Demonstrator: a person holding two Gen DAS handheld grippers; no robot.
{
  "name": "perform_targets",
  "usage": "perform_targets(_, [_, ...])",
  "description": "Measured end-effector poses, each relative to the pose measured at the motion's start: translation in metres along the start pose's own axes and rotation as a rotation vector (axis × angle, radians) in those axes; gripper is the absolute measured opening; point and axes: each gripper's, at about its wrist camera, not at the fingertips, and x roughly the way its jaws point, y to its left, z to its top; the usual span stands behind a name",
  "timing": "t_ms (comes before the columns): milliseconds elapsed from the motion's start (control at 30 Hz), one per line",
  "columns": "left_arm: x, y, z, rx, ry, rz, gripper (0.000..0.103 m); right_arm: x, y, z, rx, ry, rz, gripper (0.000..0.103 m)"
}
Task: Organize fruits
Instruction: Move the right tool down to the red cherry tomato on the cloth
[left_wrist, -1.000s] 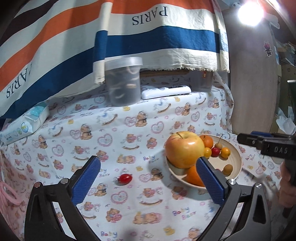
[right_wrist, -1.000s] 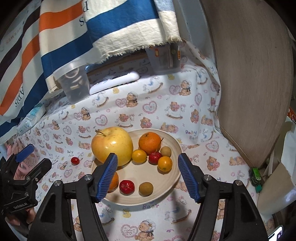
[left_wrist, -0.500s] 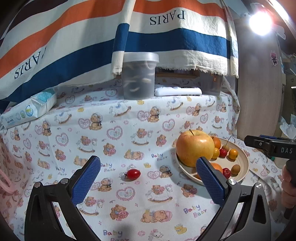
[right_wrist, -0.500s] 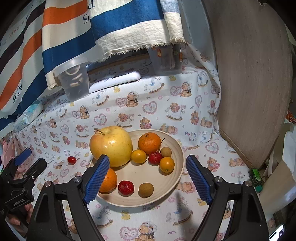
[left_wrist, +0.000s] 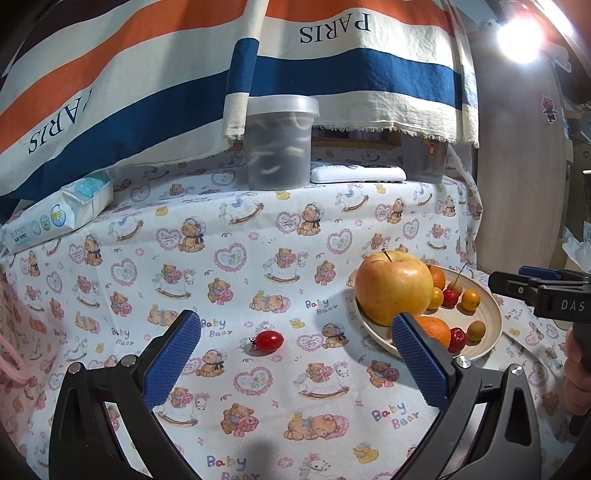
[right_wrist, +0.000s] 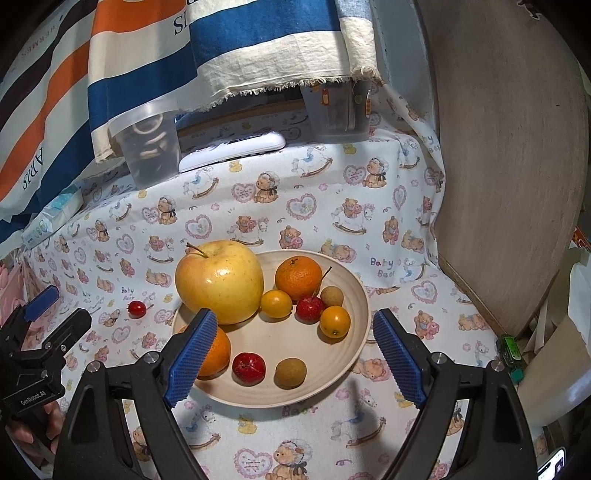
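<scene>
On the counter (left_wrist: 258, 387), one tomato (left_wrist: 269, 340) lies alone, left of the plate (right_wrist: 360, 332) holding the other fruit. Left tongs (left_wrist: 295, 363) gape empty, lined up on it; right tongs (right_wrist: 291, 363) wide, empty, over the plate.

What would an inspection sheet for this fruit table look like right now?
Surface: bear-print cloth, flat.
Job's things: plate holds apple, two oranges, small red, yellow and brown fruits; one tomato lies on the cloth beside it.
Clutter: tub, remote, wipes, cup at the back.
Grippers: left tool open, facing the tomato; right tool open over the plate, empty.
Cables: nothing seen.
Surroundings: striped towel, lamp.
</scene>
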Motion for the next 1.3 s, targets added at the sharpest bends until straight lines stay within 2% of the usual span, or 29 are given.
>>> perform_targets(200, [-0.001,0.0,0.0,0.003,-0.006,0.008,0.102,0.004,0.002,-0.001,-0.014,0.008,-0.018,0.088])
perform_targets(367, [0.002,0.003,0.0,-0.004,0.018,0.018,0.102,0.005,0.004,-0.002,-0.026,0.012,-0.018,0.088])
perform_targets(567, [0.018,0.01,-0.002,-0.012,0.108,0.051,0.102,0.005,0.005,-0.001,-0.028,0.009,-0.019,0.088])
perform_targets(733, [0.036,0.03,-0.005,-0.092,0.229,0.02,0.102,0.01,0.01,0.0,-0.051,0.015,0.002,0.088])
perform_targets(867, [0.042,0.044,-0.003,-0.122,0.261,0.032,0.102,0.014,0.022,0.003,-0.07,0.046,0.005,0.088])
perform_targets(933, [0.046,0.054,-0.004,-0.149,0.282,0.055,0.102,0.013,0.034,0.008,-0.081,0.063,0.03,0.088])
perform_targets(1100, [0.05,0.082,-0.002,-0.272,0.339,0.021,0.102,0.011,0.067,0.026,-0.077,0.114,0.139,0.088])
perform_targets(1300, [0.047,0.117,0.0,-0.377,0.33,0.023,0.08,0.026,0.119,0.038,-0.093,0.165,0.236,0.088])
